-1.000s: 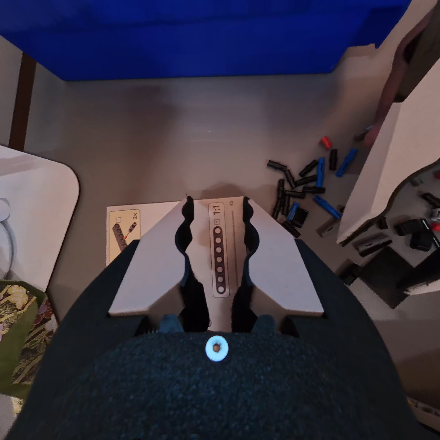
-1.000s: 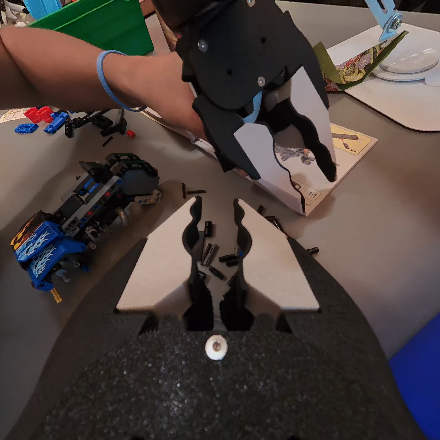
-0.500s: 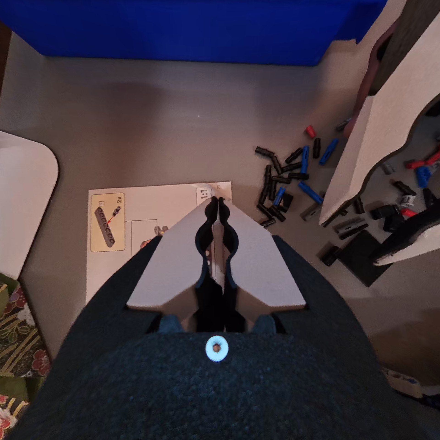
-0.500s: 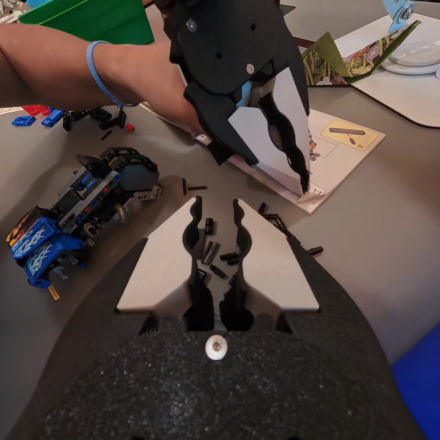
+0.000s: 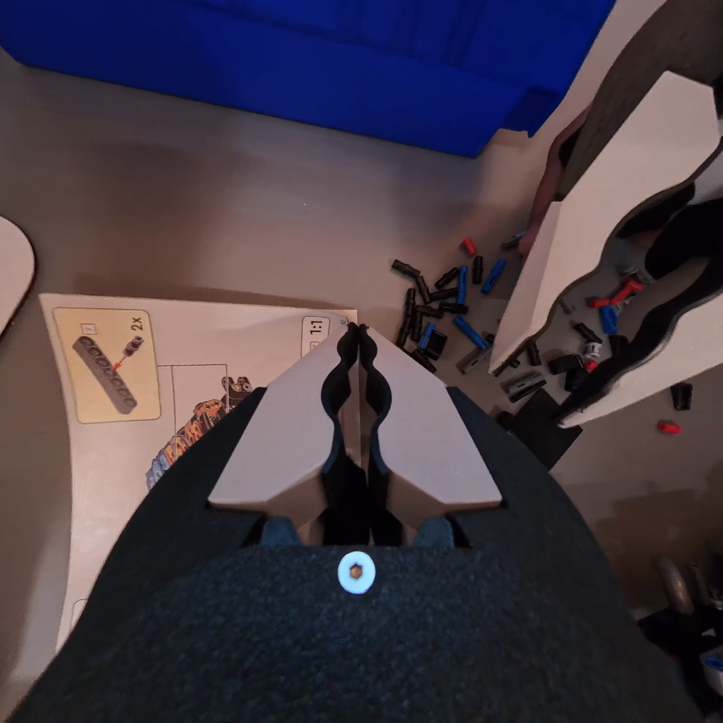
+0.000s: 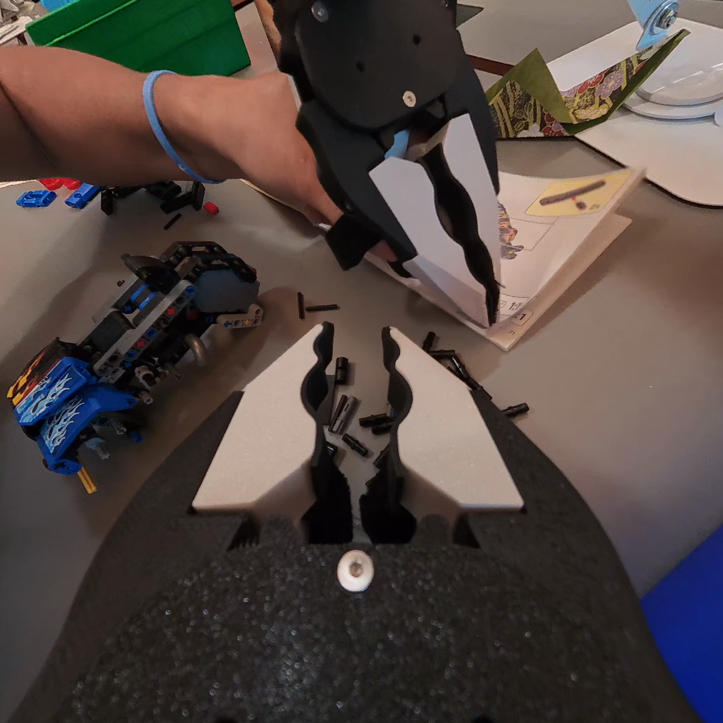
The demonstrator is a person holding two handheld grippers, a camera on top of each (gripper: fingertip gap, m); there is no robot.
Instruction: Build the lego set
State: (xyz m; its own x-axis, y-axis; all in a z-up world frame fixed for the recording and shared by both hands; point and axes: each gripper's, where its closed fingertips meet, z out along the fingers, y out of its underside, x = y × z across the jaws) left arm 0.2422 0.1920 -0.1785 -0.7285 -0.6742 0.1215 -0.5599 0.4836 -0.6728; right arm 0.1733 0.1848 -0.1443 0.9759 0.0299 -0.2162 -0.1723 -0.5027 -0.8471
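Containers number two: a blue bin (image 5: 297, 58) beyond my left fingertips and a green bin (image 6: 148, 35) far off past my right ones; I cannot see inside either. My left gripper (image 5: 358, 328) is pinched closed on the corner of the top page of the instruction booklet (image 5: 219, 336), lifting that page off the sheets below. My right gripper (image 6: 357, 332) hangs with its fingers parted and holds nothing; loose black pins (image 6: 373, 420) and a grey connector (image 6: 344, 412) lie on the table (image 6: 587, 391) between and just beside its fingers. One partly built blue lego vehicle (image 6: 117, 352) lies to the left of my right fingers. Right of my left fingertips, a scatter of black, blue and red pins (image 5: 446, 301), too tangled to count.
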